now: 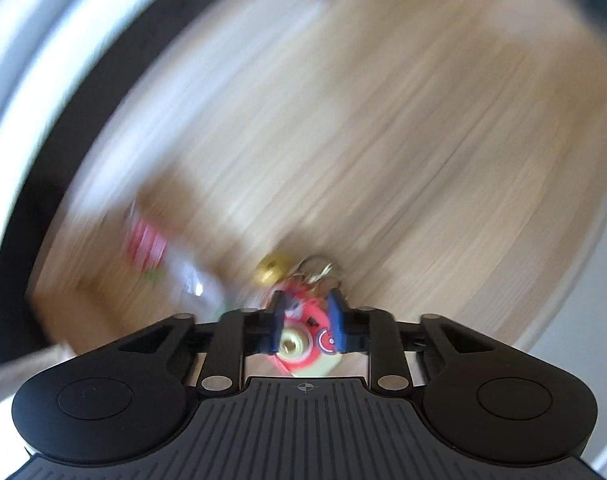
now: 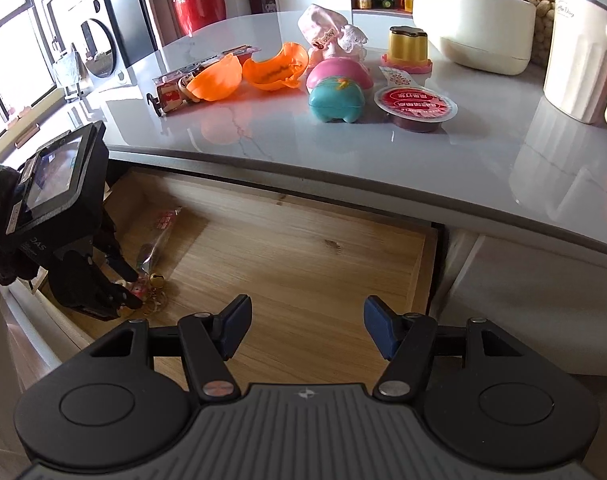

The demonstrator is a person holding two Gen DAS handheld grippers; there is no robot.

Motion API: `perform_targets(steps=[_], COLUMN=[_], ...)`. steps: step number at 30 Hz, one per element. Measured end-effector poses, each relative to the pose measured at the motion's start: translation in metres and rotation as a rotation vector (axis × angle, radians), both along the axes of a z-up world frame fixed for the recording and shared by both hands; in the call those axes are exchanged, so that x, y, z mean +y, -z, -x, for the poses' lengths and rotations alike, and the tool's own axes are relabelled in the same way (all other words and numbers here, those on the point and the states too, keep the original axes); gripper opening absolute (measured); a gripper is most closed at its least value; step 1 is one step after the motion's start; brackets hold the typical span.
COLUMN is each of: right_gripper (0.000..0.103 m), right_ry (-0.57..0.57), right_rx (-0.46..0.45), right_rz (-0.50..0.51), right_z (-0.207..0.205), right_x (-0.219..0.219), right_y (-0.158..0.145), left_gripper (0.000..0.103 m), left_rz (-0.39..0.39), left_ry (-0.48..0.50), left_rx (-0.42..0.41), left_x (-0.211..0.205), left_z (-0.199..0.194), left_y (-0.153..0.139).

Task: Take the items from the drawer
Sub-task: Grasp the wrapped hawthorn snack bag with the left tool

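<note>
beside keychain (image 1: 303, 320): clear snack pkt (image 2: 159, 236).

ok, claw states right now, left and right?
Left claw: closed on the red keychain charm in the drawer.
Right claw: open, empty, above the drawer.
</note>
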State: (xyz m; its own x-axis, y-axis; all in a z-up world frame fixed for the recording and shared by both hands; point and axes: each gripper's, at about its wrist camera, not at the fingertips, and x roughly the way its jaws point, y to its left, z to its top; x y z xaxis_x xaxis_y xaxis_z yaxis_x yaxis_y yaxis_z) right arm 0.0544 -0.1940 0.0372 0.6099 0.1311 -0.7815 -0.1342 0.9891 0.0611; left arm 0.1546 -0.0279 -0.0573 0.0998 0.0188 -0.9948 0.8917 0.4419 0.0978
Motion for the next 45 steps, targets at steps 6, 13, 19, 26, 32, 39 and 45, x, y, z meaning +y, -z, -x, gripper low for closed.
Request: perform_targets(steps=[6, 13, 19, 26, 32, 39, 45], right_gripper=[0.063, 0.063, 0.063, 0.063, 0.063, 0.063, 0.063], right_ry=[0.013, 0.027, 0.041, 0.025, 0.034, 0.030, 0.024], right_rx=[0.015, 0.021, 0.028, 0.047, 0.055, 0.055, 0.060], right_rz=[0.014, 0.014, -0.003, 0.013, 0.014, 0.009, 0.009], right_z=[-0.001, -0.001, -0.006, -0.009, -0.008, -0.007, -0.007], right_x=[-0.002, -0.005, -0.006, -0.001, -0.004, -0.004, -0.002], right_y=[0.004, 0.008, 0.007, 0.012, 0.014, 0.013, 0.014], left_gripper=[0.015, 0.020, 0.020, 0.021, 0.021, 0.025, 0.035], left_rz=[0.163, 0.230, 0.239, 0.271, 0.233, 0.177, 0.219], left_ry=[0.015, -0.044, -0.172, -0.355, -0.615, -0.654, -0.644], left_rx=[-0.038, -0.126, -0.182, -0.137, -0.162, -0.212, -0.113], left_x=[-0.011, 0.029, 0.062, 0.072, 0.070, 0.071, 0.072], left_z=[0.011, -0.003, -0.026, -0.054, -0.075, -0.080, -0.083], left_y=[-0.027, -0.049, -0.065, -0.057, -0.038, -0.026, -0.030])
